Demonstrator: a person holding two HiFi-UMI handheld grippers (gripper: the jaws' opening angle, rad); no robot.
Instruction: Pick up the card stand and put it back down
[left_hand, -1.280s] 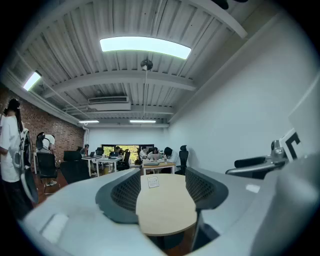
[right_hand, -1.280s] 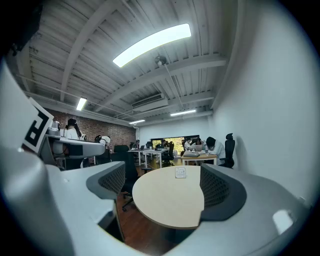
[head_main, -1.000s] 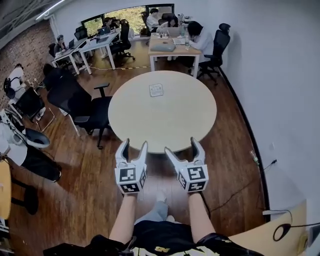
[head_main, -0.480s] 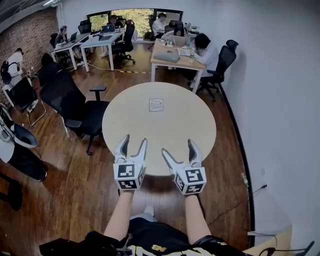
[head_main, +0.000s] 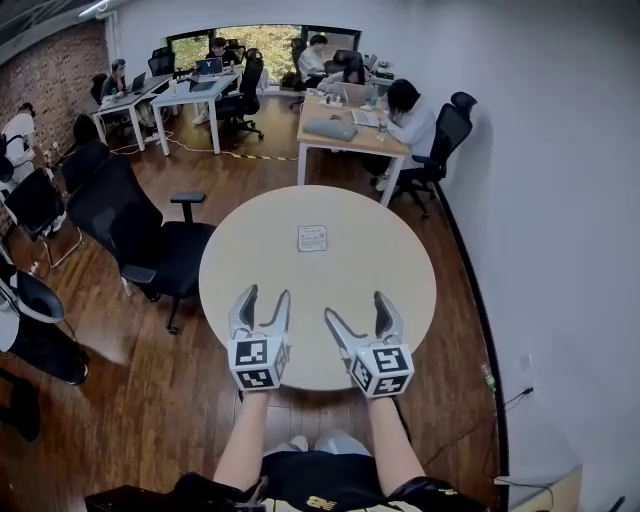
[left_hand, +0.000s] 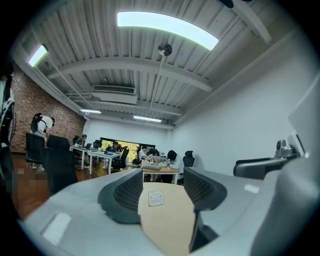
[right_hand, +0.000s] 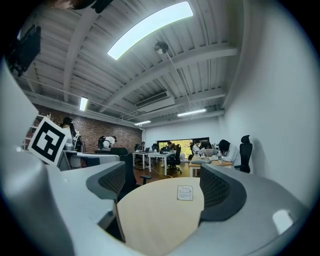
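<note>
Card stand (head_main: 312, 238): one, on one round table (head_main: 240, 262); left hand-held gripper (head_main: 266, 296) and right hand-held gripper (head_main: 356, 306) both spread, empty.

The round table (head_main: 330, 290) has a pale top that looks like smooth wood, dull and not shiny. The card stand (head_main: 312, 238), toward the table's far edge, looks like white printed paper. The floor (head_main: 170, 400) is dark wood boards with a soft shine. The left gripper (head_main: 265, 296) and right gripper (head_main: 356, 308) are smooth, dull grey plastic. Their dark pads (left_hand: 131, 192) are bumpy with tiny dots. The brick wall (head_main: 55, 70) looks rough.
</note>
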